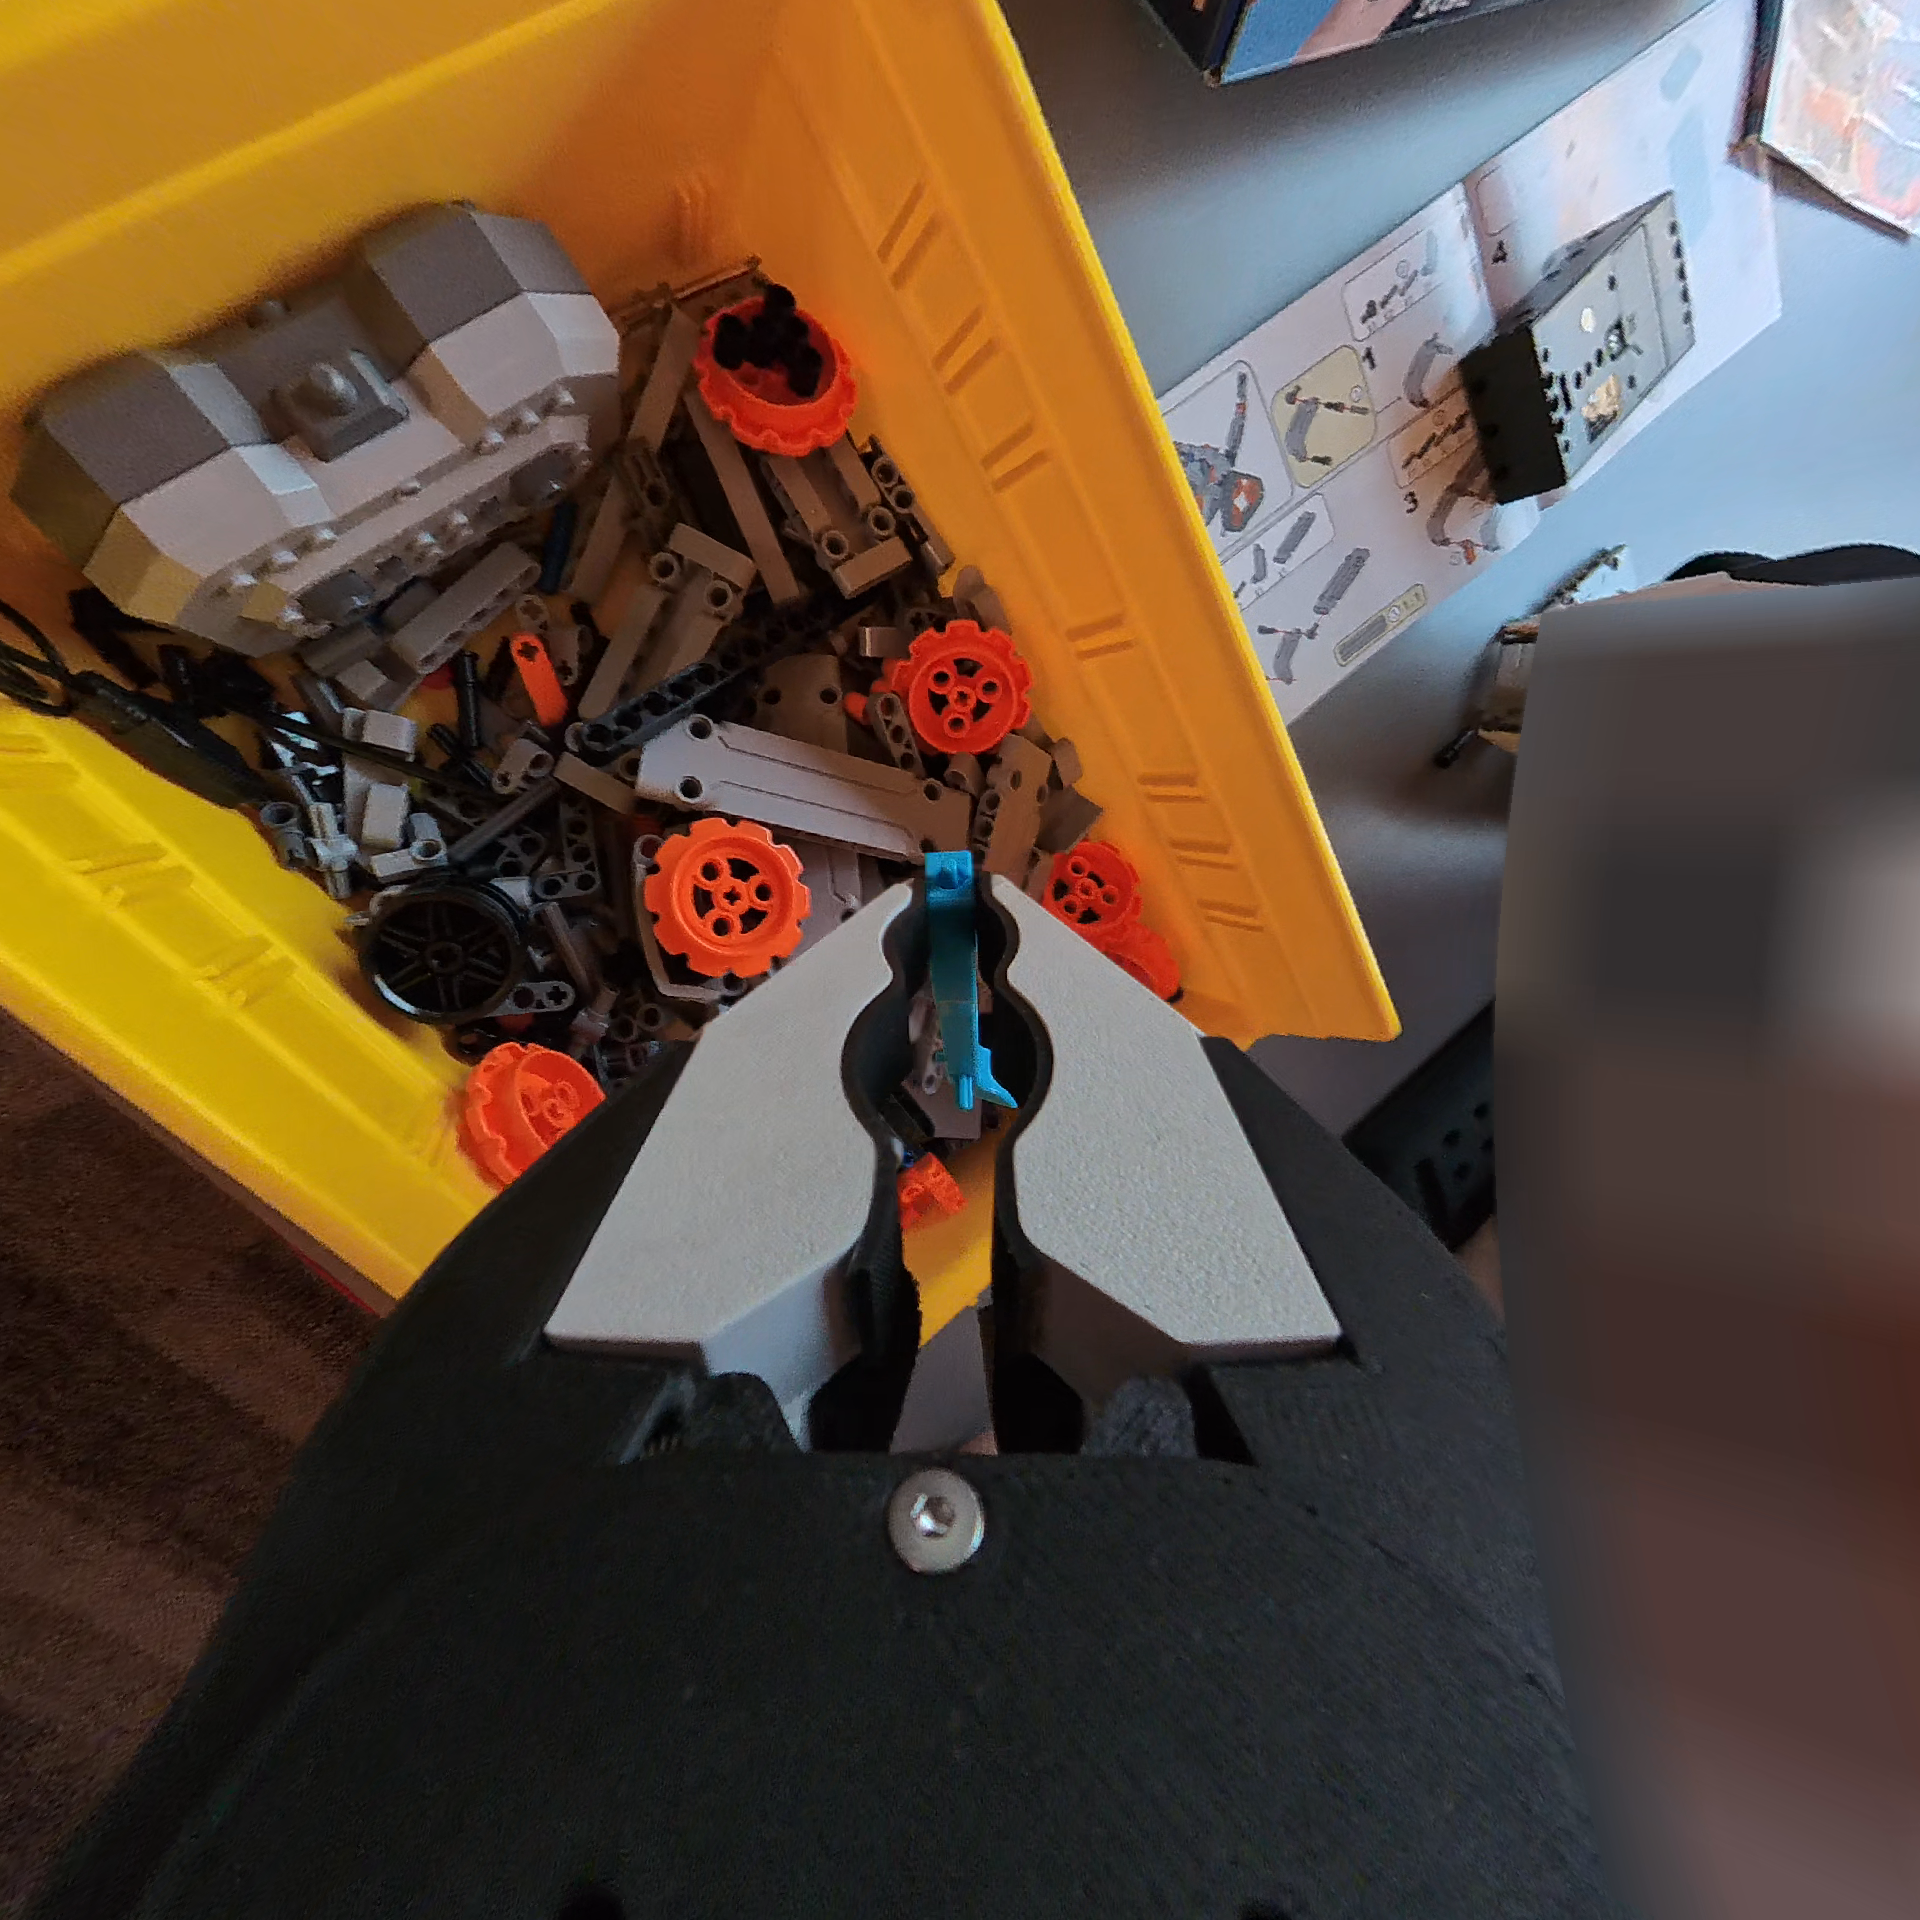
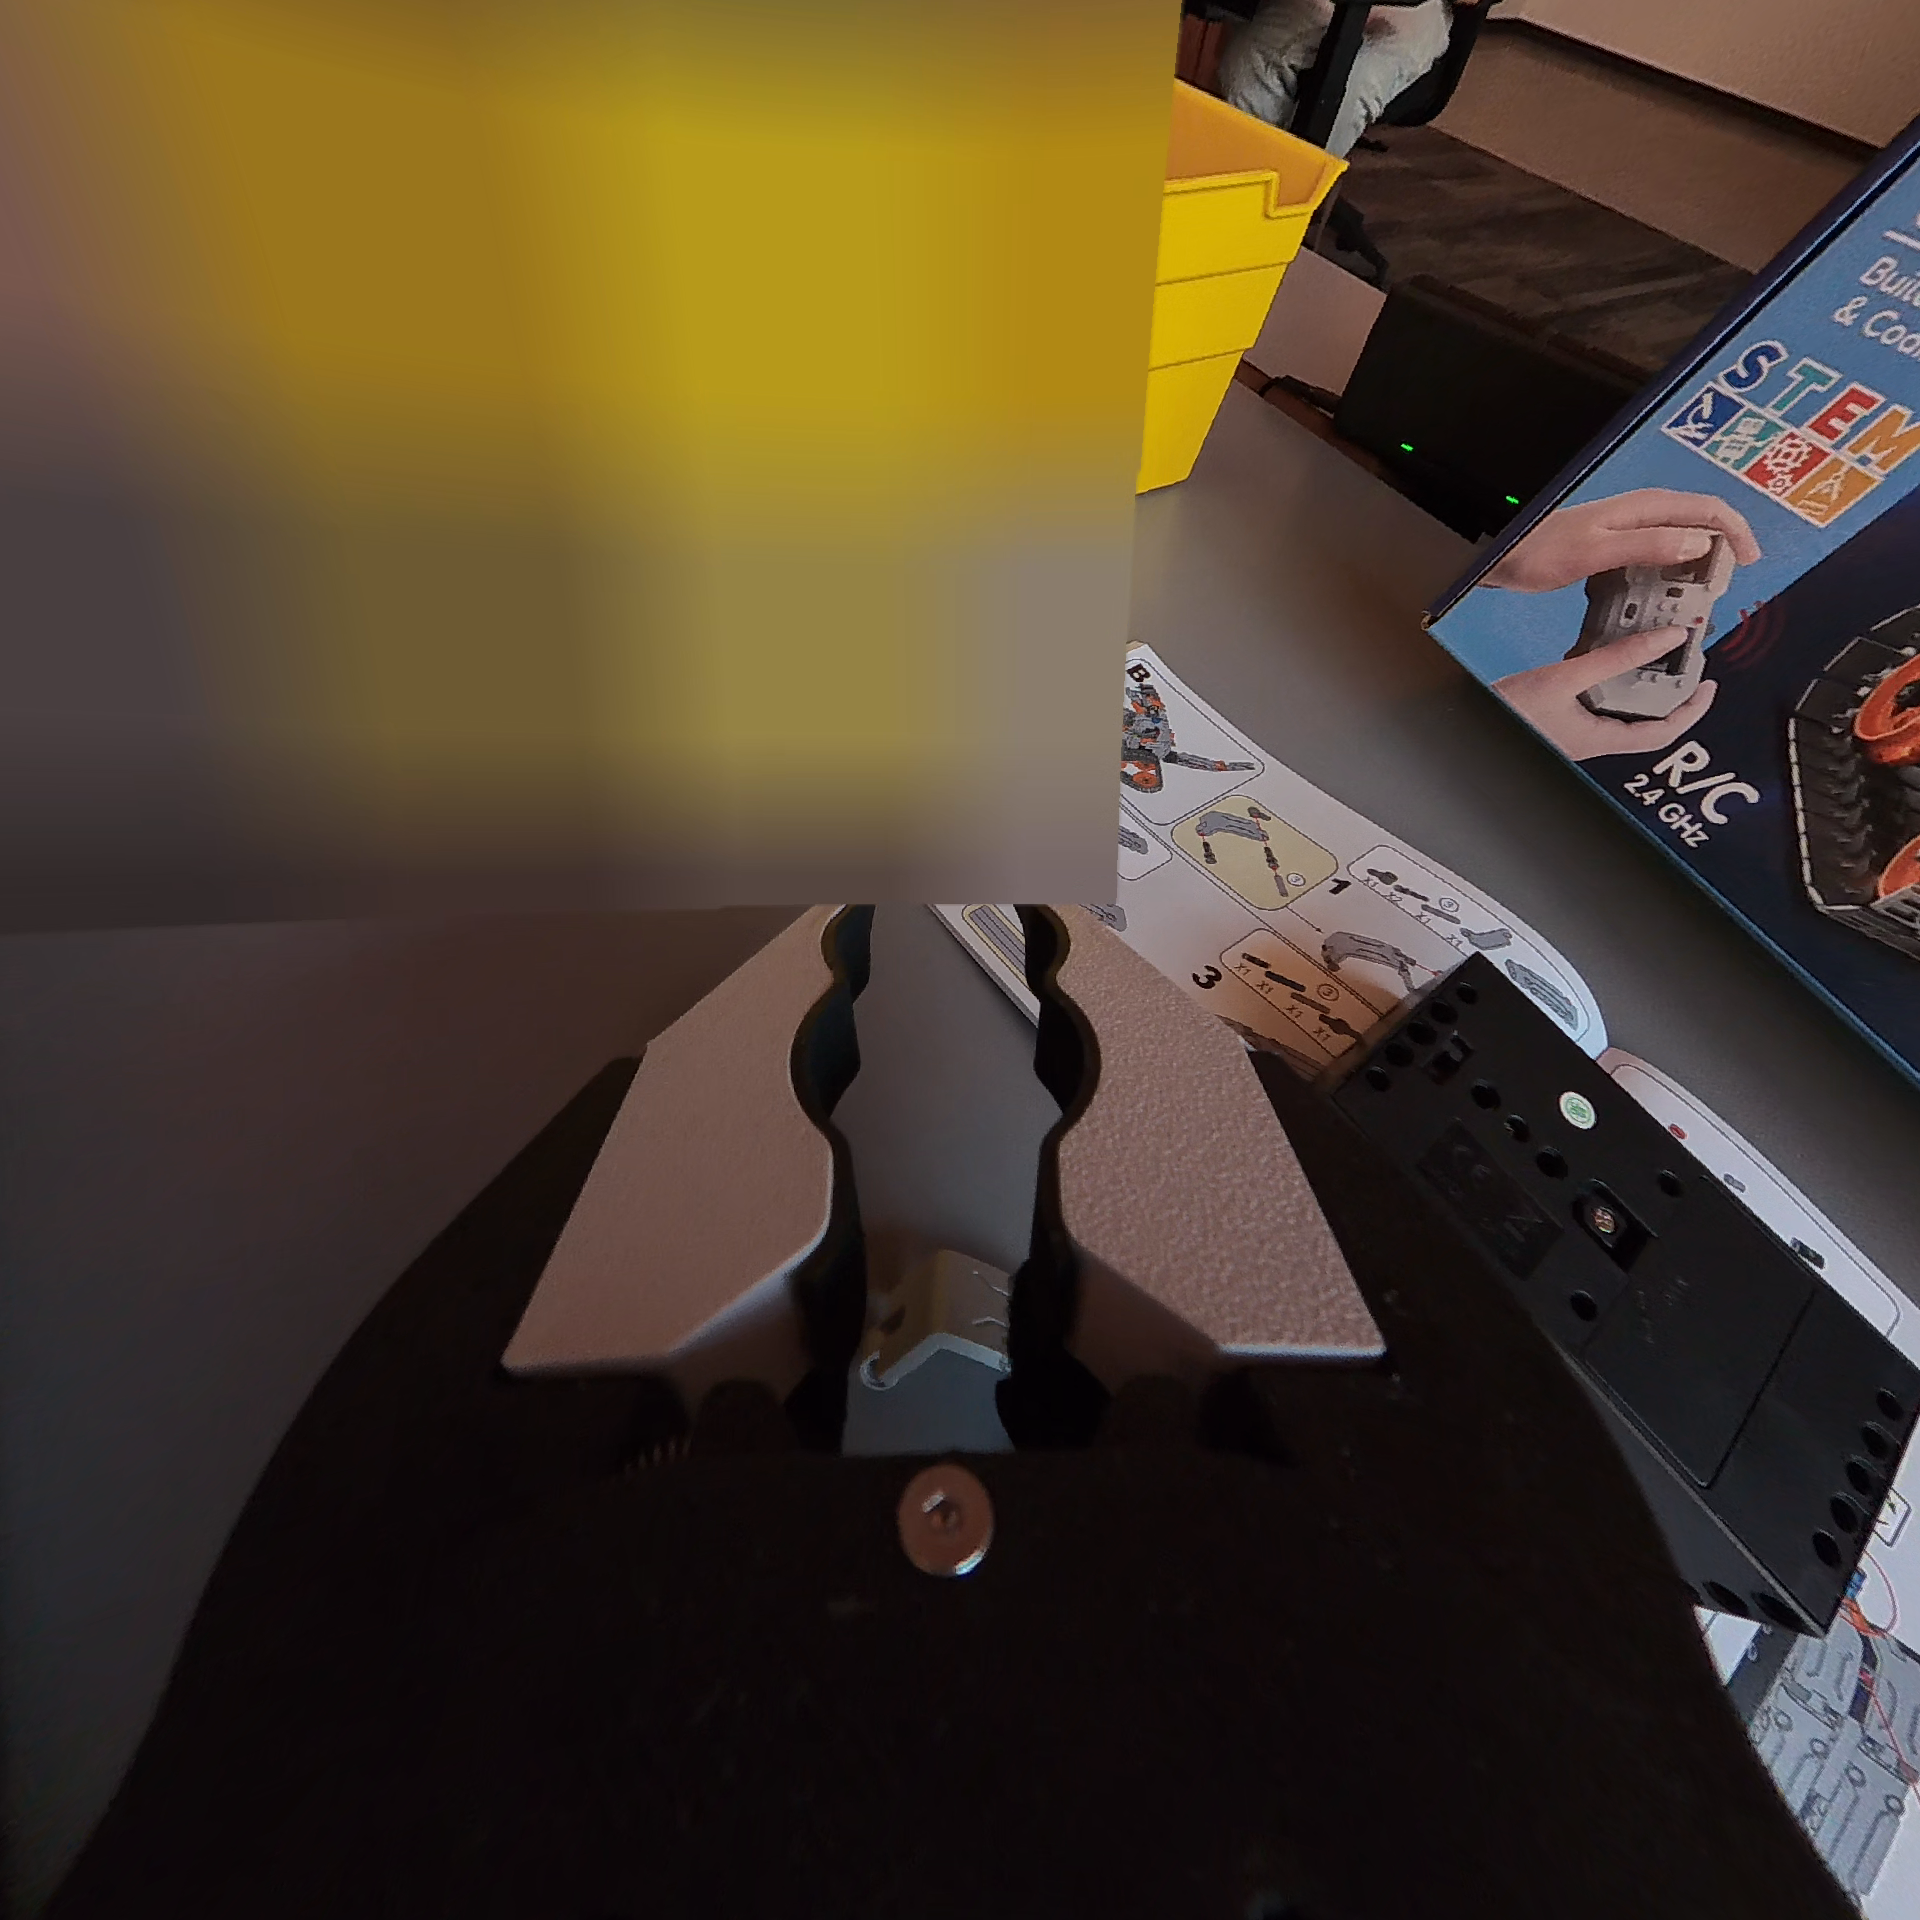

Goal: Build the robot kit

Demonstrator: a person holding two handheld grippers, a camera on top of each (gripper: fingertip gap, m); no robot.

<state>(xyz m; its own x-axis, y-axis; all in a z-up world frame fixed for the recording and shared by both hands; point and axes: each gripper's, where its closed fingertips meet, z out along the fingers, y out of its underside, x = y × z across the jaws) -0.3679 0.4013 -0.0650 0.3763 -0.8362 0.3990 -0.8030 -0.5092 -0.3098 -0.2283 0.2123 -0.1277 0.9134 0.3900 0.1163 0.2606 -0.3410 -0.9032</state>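
The left gripper (image 1: pixel 956 894) is seen from behind with its grey fingers (image 1: pixel 769 1122) drawn nearly together at the tips, a blue part (image 1: pixel 954 966) being pinched between them. The right gripper (image 2: pixel 940 920) is seen level, its tips partly hidden by a blur; its fingers (image 2: pixel 717 1195) are held apart with nothing gripped at the tips.

Glossy yellow plastic bin (image 1: pixel 1091 540), matt grainy grey fingers (image 1: pixel 758 1122), smooth paper instruction sheet (image 2: pixel 1299 894)
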